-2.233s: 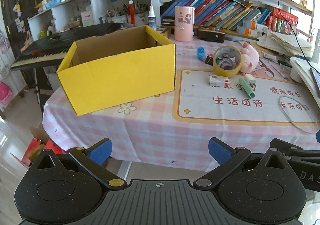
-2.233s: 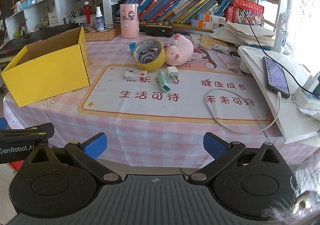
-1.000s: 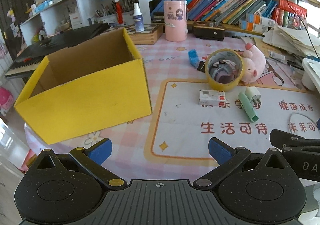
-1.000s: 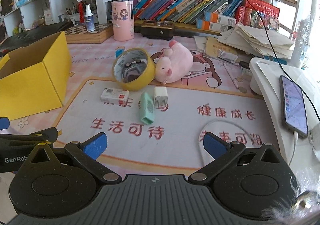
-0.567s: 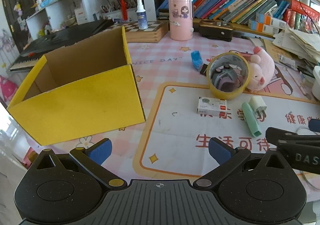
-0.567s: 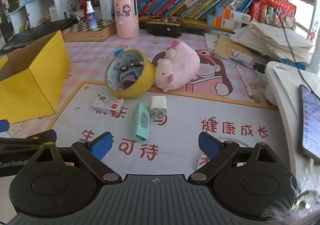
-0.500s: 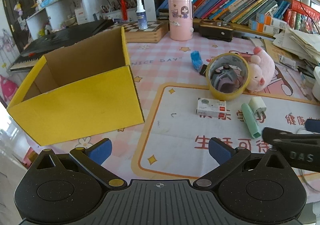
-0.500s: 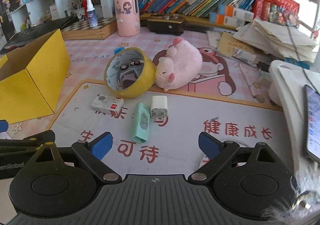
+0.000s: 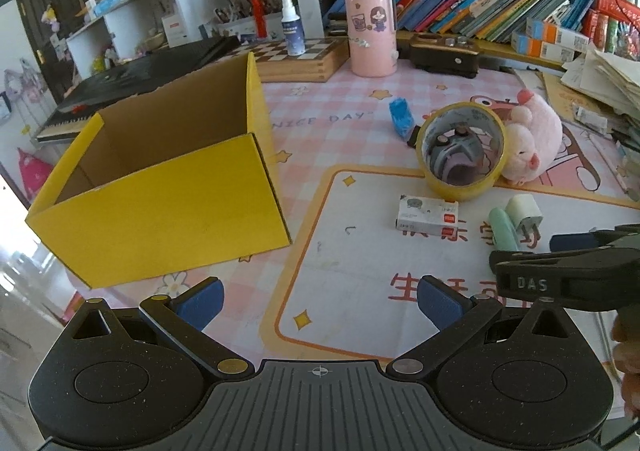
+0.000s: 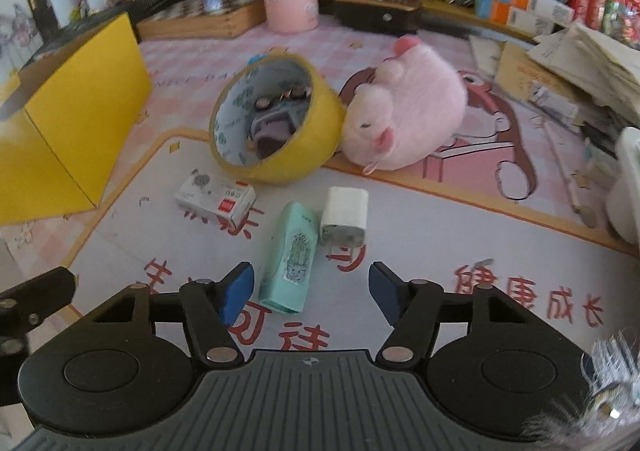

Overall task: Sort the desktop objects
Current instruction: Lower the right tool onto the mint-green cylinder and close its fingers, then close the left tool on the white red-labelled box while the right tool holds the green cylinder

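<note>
Beside one yellow tape roll: one pink plush pig touching its right side; in front, one small white box, one mint case, one white charger plug. One yellow cardboard box well left of roll, open-topped. Right gripper jaws apart, just been closing, mint case end between them, untouched. Left gripper jaws wide apart, holding nothing.

right tongs: jaws just closing, nothing gripped | mint case: partly between them | white charger: touching case
</note>
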A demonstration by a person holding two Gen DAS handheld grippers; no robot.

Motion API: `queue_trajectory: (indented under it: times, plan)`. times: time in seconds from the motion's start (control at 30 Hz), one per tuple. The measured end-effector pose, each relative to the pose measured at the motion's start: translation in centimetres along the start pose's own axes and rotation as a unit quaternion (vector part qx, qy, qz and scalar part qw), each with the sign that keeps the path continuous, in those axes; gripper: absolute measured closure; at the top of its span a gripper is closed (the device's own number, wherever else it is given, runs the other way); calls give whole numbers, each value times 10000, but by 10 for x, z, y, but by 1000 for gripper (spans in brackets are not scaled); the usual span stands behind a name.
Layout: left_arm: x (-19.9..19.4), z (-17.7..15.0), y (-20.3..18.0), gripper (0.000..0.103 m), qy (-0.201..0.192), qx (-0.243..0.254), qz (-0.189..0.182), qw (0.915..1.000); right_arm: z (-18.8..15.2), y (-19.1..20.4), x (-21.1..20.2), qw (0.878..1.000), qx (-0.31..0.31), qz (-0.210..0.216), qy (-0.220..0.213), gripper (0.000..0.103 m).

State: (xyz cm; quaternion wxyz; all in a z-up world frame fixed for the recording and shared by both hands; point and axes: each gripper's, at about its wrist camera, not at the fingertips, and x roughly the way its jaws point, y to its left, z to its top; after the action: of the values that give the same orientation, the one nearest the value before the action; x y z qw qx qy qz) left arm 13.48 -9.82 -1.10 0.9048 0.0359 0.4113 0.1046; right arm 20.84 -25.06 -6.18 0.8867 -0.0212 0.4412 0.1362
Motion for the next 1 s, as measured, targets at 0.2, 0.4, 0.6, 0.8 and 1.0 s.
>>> queue_trajectory:
  times: [0.2, 0.4, 0.6, 0.8, 1.0]
  plan:
    - [-1, -1, -2, 0, 54, -87, 137, 9999, -1, 6, 7, 9987, -505, 6, -24, 46]
    - [-1, 1, -6, 0, 58, -135, 184, 9997, 1, -2, 5, 9979, -625, 141, -80, 79]
    - [3, 7, -18, 0, 47, -114, 73, 9999, 3, -19, -14, 9982, -415, 351, -259, 89]
    - [8, 13, -37, 0, -28, 49, -183, 9998, 1, -38, -36, 9979, -271, 232, -544, 89]
    - [14, 17, -52, 0, -104, 121, -302, 9994, -5, -59, -45, 9983, -21, 33, -575, 89]
